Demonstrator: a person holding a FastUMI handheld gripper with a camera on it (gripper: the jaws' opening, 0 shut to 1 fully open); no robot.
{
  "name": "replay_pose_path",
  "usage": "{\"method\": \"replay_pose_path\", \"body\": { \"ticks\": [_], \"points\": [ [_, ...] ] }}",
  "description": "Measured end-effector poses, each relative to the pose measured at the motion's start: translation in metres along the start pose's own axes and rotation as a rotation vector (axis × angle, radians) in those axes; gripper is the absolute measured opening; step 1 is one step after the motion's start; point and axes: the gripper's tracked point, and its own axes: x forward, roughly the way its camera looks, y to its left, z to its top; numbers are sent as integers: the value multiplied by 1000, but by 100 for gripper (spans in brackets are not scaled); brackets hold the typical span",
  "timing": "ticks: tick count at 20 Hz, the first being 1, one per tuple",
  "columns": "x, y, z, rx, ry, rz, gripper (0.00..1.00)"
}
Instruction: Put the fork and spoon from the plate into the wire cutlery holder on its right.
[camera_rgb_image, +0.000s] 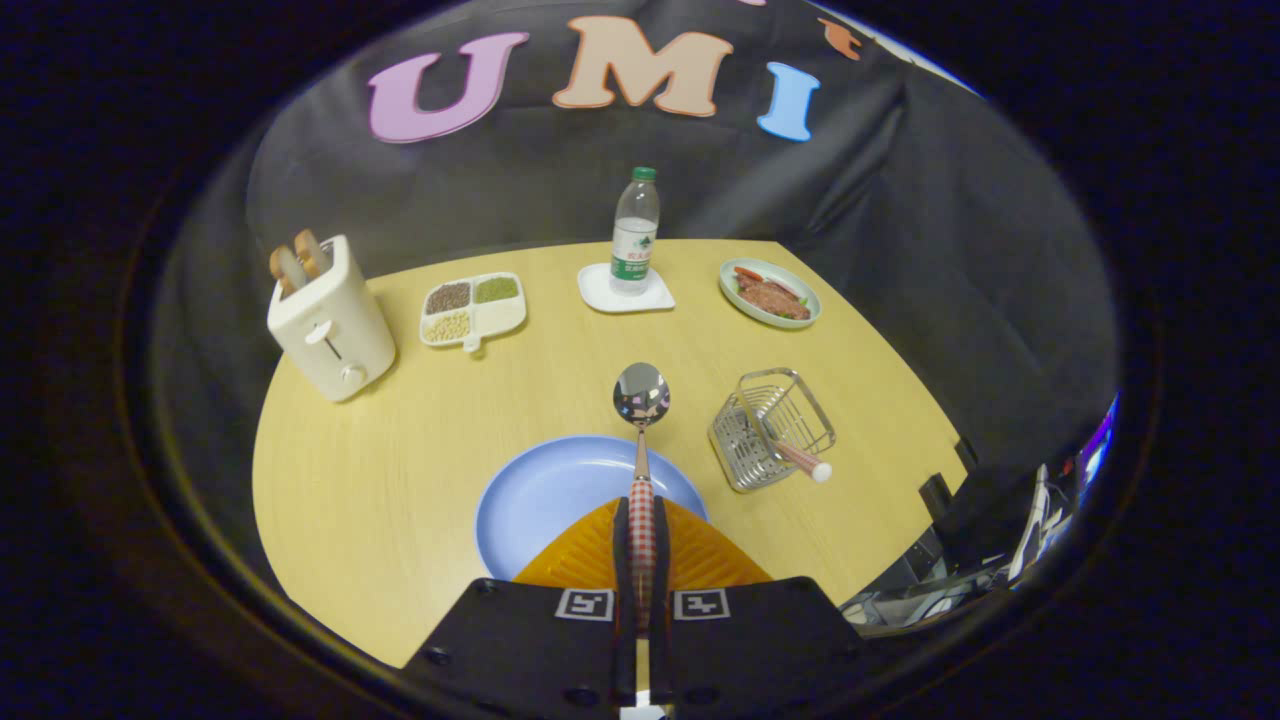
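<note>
Holding spoon (641, 440) by handle, gripper (641, 530) fingers pinching it, bowl fwd above plate (530, 490); wire cutlery holder (770, 428) ahead-right, fork handle (805, 462) poking out.

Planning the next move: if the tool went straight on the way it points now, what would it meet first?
Likely bare wooden table; further along, the clear plastic water bottle on its white coaster, depth unclear. The tool is shut on the checked-handled spoon.

Pale wooden table (420, 480) against draped black cloth wall (520, 190)
</note>
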Motion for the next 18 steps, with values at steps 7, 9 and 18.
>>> {"method": "replay_pose_path", "body": {
  "ticks": [7,9,18],
  "points": [
    [-7,-54,23,-42,238,-137,8],
    [2,-56,27,-20,312,-123,8],
    [46,-88,30,46,615,-80,8]
  ]
}}
